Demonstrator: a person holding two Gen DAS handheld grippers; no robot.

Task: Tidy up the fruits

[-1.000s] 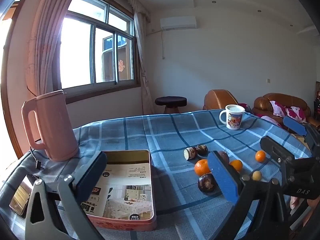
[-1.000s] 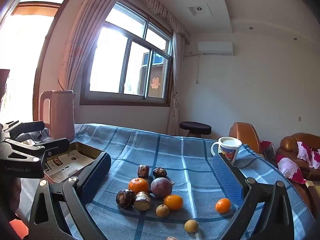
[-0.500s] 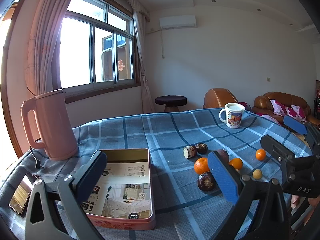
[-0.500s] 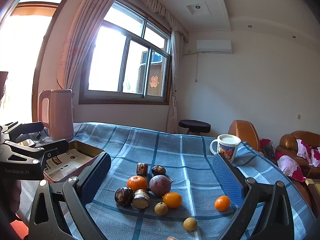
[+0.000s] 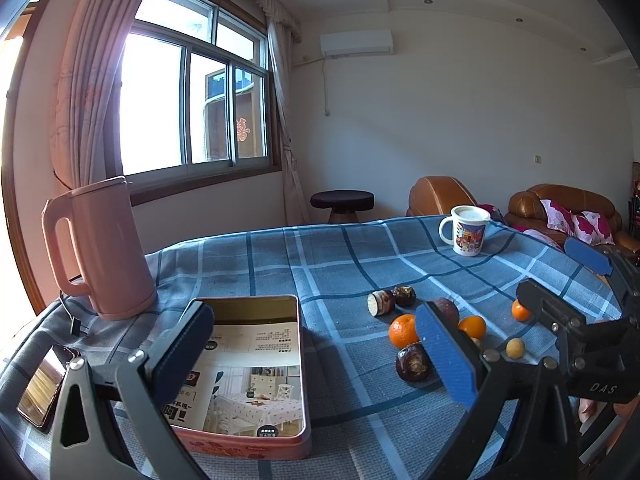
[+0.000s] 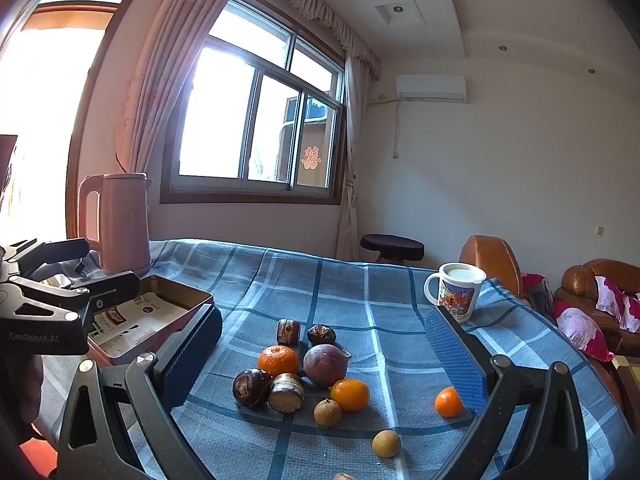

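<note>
Fruits lie loose on the blue checked surface: a large orange touching a purple passion fruit, two smaller oranges (one set apart), two tan longans, dark brown pieces. The open tin, paper-lined, sits well apart from them.

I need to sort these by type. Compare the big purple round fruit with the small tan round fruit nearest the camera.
The big purple round fruit is dark, larger and sits touching the cluster; the small tan round fruit is pale, much smaller and lies alone on the blue plaid cloth. Both are whole and roundish.
</note>
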